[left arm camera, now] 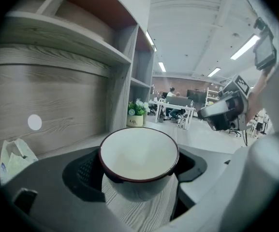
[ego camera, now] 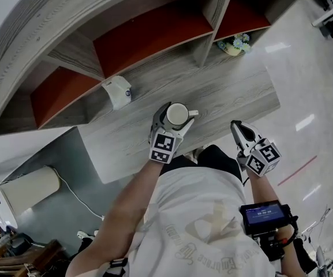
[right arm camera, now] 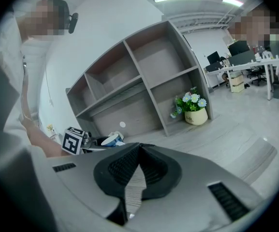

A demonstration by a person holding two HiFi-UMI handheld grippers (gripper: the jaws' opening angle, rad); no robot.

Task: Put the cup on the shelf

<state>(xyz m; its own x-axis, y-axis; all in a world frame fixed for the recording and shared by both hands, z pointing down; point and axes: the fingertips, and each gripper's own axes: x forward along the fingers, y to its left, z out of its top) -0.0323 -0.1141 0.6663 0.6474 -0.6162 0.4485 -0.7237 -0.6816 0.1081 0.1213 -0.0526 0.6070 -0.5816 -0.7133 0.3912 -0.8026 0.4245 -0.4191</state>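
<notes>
A white cup with a dark red rim sits upright between the jaws of my left gripper, which is shut on it. It hangs over the grey wooden lower board of the shelf unit. In the left gripper view the cup fills the middle, mouth up and empty. The shelf's compartments with red back panels lie beyond it. My right gripper is off to the right, near the board's front edge. Its jaws are shut with nothing in them.
A crumpled white bag lies on the board left of the cup. A pot of flowers stands at the far end of the board. A white cylinder lies on the floor at the left. Desks with people are far behind.
</notes>
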